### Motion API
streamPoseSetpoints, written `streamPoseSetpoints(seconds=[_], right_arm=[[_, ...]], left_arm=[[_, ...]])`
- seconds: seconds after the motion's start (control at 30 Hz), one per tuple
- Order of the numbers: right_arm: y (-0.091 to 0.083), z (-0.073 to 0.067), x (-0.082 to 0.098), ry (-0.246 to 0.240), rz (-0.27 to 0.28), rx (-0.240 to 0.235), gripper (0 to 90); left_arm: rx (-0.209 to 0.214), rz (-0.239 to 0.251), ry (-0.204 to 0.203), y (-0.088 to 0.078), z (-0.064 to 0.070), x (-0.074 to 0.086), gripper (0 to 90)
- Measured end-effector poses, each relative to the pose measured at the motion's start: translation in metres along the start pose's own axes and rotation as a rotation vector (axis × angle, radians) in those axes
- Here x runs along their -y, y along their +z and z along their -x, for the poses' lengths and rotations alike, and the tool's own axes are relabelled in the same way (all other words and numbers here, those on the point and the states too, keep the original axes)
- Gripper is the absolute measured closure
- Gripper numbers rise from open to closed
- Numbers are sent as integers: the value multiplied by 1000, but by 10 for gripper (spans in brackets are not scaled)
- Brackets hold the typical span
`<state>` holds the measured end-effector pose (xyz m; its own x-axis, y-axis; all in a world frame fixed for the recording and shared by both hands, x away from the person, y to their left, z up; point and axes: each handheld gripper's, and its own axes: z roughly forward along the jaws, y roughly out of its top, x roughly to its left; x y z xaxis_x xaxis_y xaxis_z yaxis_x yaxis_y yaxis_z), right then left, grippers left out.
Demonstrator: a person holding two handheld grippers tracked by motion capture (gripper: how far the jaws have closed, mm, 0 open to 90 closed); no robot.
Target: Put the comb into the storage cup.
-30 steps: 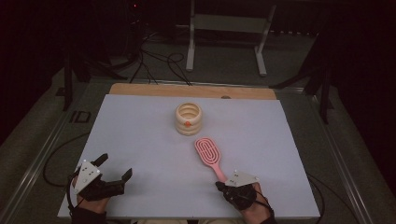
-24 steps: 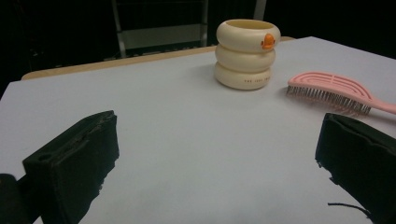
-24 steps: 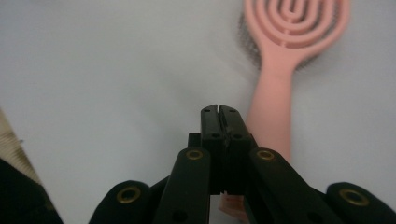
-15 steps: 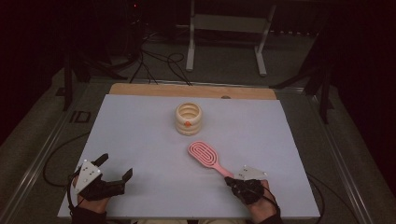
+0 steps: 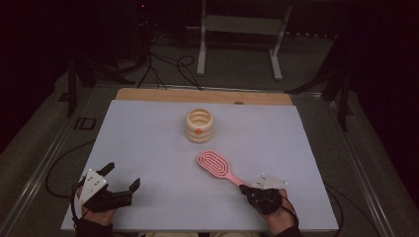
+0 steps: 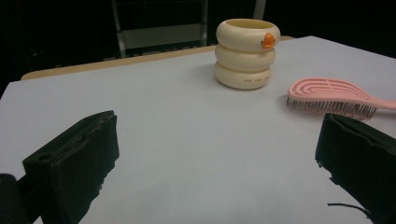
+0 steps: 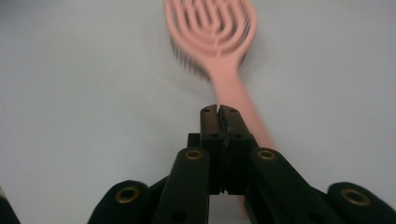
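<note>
From the high view, we see the pink hairbrush point(image 5: 217, 166) lying on the white table point(image 5: 148, 148), at 5 o'clock from the cream ringed cup point(image 5: 199, 125) and near it but apart. Its handle runs toward 4 o'clock and ends at the right gripper point(image 5: 248, 190), whose jaws are together, the handle passing just beside or under them. We judge the step in hand to be turning the brush by nudging its handle with closed jaws rather than gripping it. The left gripper point(image 5: 121, 180) rests at the table's near left corner with its jaws apart, holding nothing.

In the left gripper view, the 2 black jaws stand wide at the bottom corners with bare table between them. The cup point(image 6: 246, 52), with its orange mark, stands at 12 o'clock, and the brush point(image 6: 327, 95) lies bristles down at 2 o'clock.

In the right gripper view, the jaws meet flat with nothing between them, and the brush handle point(image 7: 238, 100) slips past their right side from the head at 12 o'clock.

Next, we think the right jaws must part and straddle the handle before any lift toward the cup.

Against the picture from 1 second ago, the brush head has swung from pointing near 11 o'clock to near 10 o'clock, and the right hand has shifted rightward. The left gripper has not moved.
</note>
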<state>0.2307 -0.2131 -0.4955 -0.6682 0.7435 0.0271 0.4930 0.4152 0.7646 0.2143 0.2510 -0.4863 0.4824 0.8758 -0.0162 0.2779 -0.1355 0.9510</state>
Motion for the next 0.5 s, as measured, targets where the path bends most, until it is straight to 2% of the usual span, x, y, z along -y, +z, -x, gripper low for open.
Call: streamPoseSetpoints(seconds=[0.03,0.07,0.1,0.13,0.27,0.33,0.37,0.4,0.43,0.47,0.5], right_arm=[[-3,3,-1,-2,24,2,886],[-3,3,-1,-2,24,2,877],[-17,13,-4,8,105,13,842],[-17,13,-4,8,105,13,842],[-42,34,-4,25,226,54,736],[-50,41,-2,35,262,67,685],[-50,41,-2,35,262,67,685],[-55,47,0,36,287,76,685],[-55,47,0,36,287,76,647],[-66,62,8,71,341,101,516],[-66,62,8,71,341,101,516]], left_arm=[[0,0,0,0,0,0,3],[0,0,0,0,0,0,3],[0,0,0,0,0,0,3],[0,0,0,0,0,0,3],[0,-4,1,1,1,0,3],[1,-8,7,2,1,0,3],[1,-8,7,2,1,0,3],[1,-8,7,2,1,0,3],[1,-8,7,2,1,0,3],[-4,-14,8,2,1,0,3],[-4,-14,8,2,1,0,3]])
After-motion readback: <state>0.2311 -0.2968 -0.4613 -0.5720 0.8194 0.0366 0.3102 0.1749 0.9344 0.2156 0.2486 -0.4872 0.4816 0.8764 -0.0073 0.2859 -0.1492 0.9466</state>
